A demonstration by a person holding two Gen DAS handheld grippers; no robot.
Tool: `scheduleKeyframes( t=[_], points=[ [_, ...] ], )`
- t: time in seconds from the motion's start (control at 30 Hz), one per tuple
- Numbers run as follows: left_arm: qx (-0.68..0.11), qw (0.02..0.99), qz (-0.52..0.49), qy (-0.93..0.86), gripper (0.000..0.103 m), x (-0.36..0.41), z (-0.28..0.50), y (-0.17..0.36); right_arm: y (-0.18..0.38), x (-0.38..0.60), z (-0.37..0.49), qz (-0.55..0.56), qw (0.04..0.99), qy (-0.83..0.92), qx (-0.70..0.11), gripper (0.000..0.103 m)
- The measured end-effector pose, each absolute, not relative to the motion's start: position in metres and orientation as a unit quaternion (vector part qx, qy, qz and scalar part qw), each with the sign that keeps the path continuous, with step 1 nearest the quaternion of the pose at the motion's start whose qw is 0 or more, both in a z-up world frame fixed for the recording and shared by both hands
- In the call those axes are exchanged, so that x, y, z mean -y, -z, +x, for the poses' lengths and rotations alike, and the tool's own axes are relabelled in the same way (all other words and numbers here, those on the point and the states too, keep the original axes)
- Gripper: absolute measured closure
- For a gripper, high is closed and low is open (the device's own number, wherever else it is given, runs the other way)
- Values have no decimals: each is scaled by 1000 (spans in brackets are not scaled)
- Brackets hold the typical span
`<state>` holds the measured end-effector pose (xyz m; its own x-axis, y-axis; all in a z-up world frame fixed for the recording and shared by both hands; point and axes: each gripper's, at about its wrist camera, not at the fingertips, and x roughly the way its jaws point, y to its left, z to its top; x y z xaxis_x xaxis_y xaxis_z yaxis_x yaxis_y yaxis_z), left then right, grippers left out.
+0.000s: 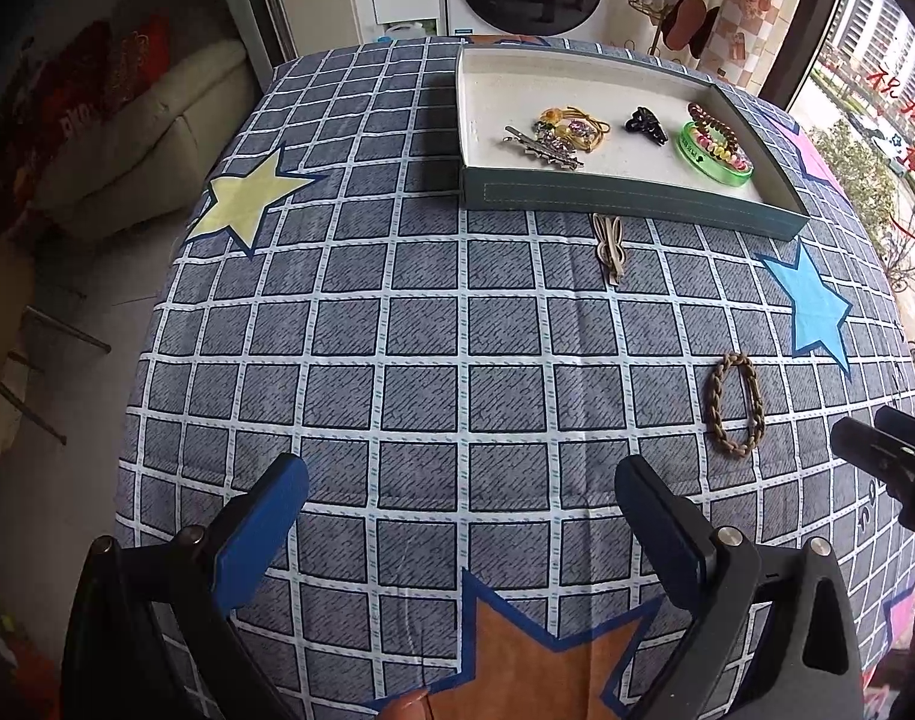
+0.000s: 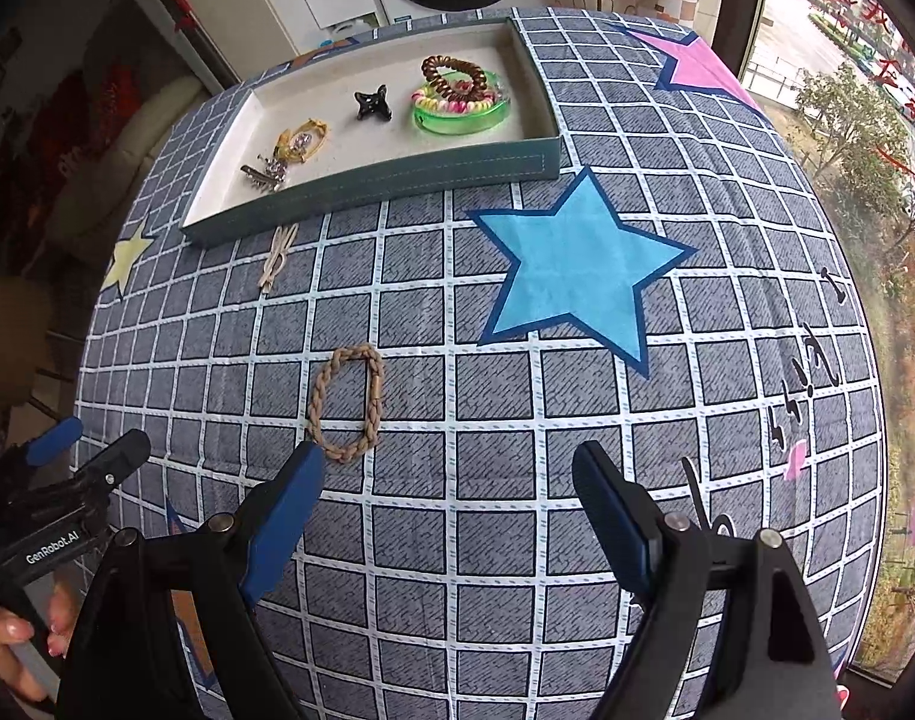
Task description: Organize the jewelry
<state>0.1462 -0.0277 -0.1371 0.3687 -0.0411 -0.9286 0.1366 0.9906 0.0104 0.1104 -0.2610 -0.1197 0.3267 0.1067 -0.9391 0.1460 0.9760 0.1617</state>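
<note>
A teal tray with a white floor stands at the far side of the checked cloth. It holds a green bangle with coil hair ties, a black claw clip, and a yellow and silver pile of clips. A beige hair clip lies on the cloth in front of the tray. A braided brown hair tie lies nearer. My left gripper is open and empty. My right gripper is open and empty, its left fingertip just short of the braided tie.
The cloth has yellow, blue, pink and orange stars. A sofa is off the table's left side. A window is to the right. The left gripper shows at the right wrist view's left edge.
</note>
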Motion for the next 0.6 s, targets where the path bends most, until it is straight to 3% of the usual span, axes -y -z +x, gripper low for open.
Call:
scheduleKeyframes(
  t=[0.6],
  points=[
    [-568,821,42,46,0,24,160,149,167,235,145,50,777,23,-627,17]
  ],
)
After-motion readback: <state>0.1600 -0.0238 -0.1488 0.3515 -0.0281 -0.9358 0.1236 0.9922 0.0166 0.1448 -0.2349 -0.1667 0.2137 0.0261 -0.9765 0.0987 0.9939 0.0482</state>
